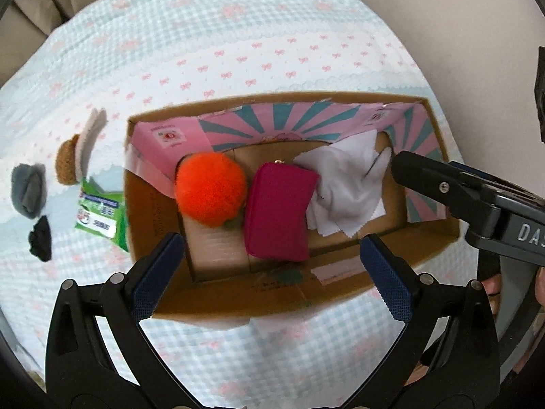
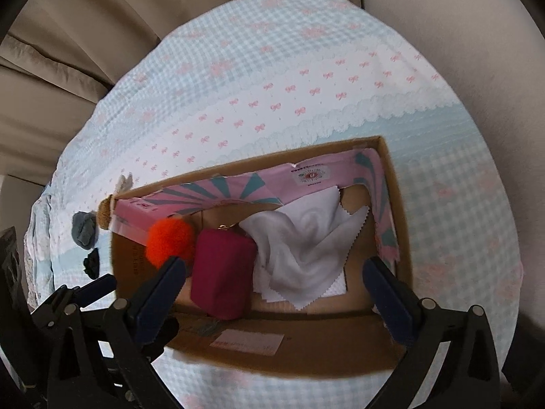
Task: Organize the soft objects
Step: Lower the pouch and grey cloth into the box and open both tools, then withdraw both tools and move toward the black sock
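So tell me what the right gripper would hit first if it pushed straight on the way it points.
Probably the crumpled white cloth in the open cardboard box. The right gripper is open and empty, aimed steeply down, with the cloth between its fingers' line; the magenta fabric pouch lies just left. Depth is uncertain.

Both wrist views are aimed steeply downward from close above the cardboard box point(image 1: 306, 293); the left is set further left, and the box interior is shared.
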Demonstrator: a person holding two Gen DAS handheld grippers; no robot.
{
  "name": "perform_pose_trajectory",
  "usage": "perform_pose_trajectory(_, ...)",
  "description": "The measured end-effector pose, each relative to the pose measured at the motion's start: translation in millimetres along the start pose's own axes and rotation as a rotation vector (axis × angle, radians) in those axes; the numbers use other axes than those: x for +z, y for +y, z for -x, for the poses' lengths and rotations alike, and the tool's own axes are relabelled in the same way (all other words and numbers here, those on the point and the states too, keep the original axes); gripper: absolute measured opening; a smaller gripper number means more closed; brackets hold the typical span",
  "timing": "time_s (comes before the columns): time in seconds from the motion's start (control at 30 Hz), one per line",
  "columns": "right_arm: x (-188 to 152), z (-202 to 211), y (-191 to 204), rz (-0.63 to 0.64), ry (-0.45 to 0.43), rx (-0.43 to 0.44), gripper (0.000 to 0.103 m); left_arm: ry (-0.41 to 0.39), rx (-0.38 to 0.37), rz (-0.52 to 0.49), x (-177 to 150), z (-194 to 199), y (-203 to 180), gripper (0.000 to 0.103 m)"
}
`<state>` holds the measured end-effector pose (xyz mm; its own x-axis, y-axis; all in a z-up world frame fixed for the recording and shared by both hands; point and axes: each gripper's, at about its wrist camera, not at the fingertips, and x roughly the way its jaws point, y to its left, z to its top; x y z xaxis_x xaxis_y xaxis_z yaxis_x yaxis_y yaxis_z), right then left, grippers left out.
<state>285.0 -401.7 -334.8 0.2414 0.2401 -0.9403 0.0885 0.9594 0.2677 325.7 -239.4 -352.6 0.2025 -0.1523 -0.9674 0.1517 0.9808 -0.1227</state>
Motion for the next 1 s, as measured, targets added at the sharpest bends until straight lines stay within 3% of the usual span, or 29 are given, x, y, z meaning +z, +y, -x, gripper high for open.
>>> perform_pose_trajectory(0.3,-13,72,30,0.062,-0.105,-0.015,0.103,-0.106,0.045,-0.034,-15,74,6,0.103)
perform_pose_trajectory(0.47,-29,117,57,0.103,-0.174,-0.044,0.103,-0.173,0.032,-0.007,-31,120,25,0.103)
perform_pose_trajectory(0.77,-71,199,122,0.114,-0.354,-0.056,0.103,-0.35,0.03,0.019,-74,233,82,0.103)
perform_pose_trajectory(1.0,-111,226,186,0.123,-0.411,-0.066,0.103,-0.475,0.044,0.004,-116,304,141,0.103)
